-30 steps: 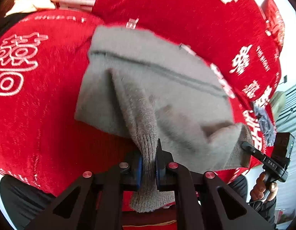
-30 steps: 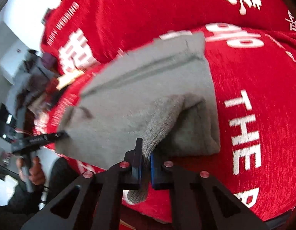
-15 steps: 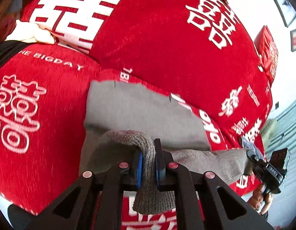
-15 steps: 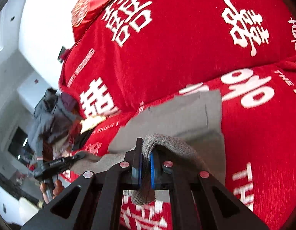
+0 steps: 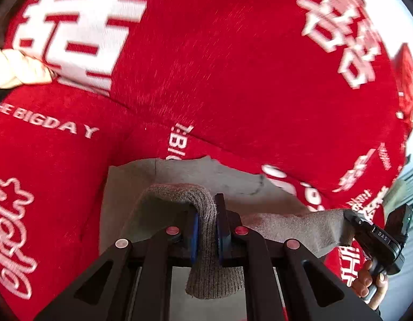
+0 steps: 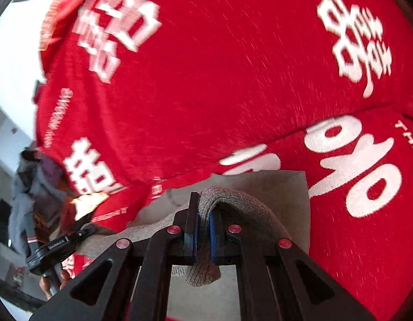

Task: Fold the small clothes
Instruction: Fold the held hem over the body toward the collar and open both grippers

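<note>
A grey knit garment lies on a red sofa seat, its near edge lifted. My left gripper is shut on a ribbed grey edge of it, which hangs down between the pads. My right gripper is shut on the opposite ribbed edge. The cloth spans between the two grippers. The right gripper also shows in the left wrist view, and the left gripper in the right wrist view. The garment's far flat part rests on the seat.
The red sofa with white lettering fills both views, backrest beyond the garment. A cream cloth lies at the far left of the seat. A pile of grey and dark clothes sits past the sofa's end.
Both grippers have lifted the garment's near edge and carried it forward toward the backrest, over the far part. The visible flat part has shrunk. Both stay shut on the cloth.
</note>
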`<action>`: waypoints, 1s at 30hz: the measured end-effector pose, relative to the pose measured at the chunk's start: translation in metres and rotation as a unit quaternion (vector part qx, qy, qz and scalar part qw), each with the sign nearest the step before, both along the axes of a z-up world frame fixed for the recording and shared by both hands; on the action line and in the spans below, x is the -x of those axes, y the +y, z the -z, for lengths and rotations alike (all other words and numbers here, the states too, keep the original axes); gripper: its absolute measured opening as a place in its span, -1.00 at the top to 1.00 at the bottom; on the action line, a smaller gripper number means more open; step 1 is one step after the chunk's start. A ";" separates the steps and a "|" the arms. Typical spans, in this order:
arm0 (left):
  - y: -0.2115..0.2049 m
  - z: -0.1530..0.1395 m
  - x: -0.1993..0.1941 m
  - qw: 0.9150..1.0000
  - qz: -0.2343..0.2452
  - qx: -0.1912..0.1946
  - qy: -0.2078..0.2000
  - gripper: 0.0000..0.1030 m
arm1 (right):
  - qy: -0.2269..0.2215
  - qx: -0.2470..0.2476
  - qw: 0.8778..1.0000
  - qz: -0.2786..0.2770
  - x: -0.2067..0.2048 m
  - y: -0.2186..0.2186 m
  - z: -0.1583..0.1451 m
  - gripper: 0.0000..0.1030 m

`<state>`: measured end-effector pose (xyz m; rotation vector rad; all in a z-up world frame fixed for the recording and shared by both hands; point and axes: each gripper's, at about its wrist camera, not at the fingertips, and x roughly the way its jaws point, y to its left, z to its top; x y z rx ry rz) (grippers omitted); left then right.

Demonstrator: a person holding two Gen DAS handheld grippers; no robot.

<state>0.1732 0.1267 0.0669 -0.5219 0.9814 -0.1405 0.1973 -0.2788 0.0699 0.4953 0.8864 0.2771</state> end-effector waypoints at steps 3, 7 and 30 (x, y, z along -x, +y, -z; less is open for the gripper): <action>-0.003 0.032 -0.030 0.999 -0.007 -0.011 0.031 0.78 | 0.032 0.015 0.999 0.008 -0.029 0.001 0.031 0.87; 0.005 0.067 -0.055 0.997 -0.024 0.005 0.075 0.76 | 0.071 0.021 0.997 0.015 -0.057 -0.001 0.068 0.84; 0.012 0.009 0.006 0.999 -0.001 -0.043 -0.022 0.76 | 0.016 0.085 0.996 0.003 -0.012 -0.002 0.025 -0.61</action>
